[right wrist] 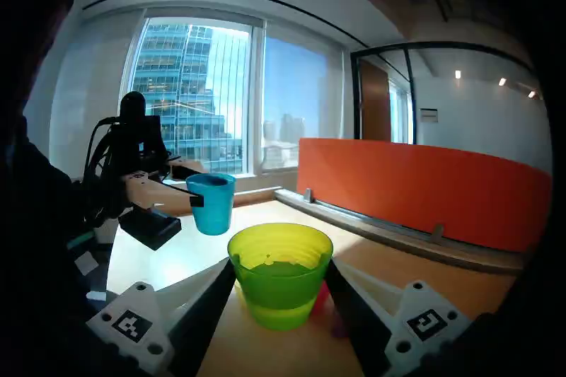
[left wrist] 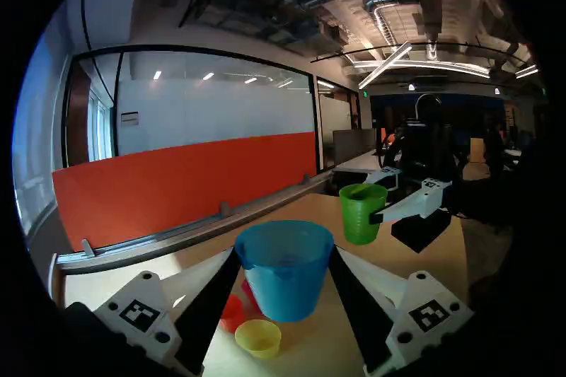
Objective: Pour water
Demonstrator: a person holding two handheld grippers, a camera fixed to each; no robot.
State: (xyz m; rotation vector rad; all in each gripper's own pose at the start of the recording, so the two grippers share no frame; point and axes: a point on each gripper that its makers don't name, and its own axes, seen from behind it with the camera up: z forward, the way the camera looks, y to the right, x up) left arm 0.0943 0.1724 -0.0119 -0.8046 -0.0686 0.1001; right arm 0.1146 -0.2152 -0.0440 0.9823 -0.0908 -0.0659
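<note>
Two cups being held above the table (left wrist: pixel 439 264), one in each gripper.
The left gripper (left wrist: pixel 284 258) is gripping a blue cup (left wrist: pixel 283 281) at the lower centre of the left gripper view, both fingers pressing its sides. The right gripper (right wrist: pixel 279 264) is clamping a green cup (right wrist: pixel 281 285) the same way at the lower centre of the right gripper view (both cups upright). A yellow cup (left wrist: pixel 258 338) and a red cup (left wrist: pixel 232 312) are sitting on the table, lower left of the blue one.

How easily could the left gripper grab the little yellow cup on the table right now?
Probably not right now. The left gripper has its jaws shut on the blue cup. The yellow cup sits unblocked on the table below, but the blue cup would likely have to go down first.
</note>
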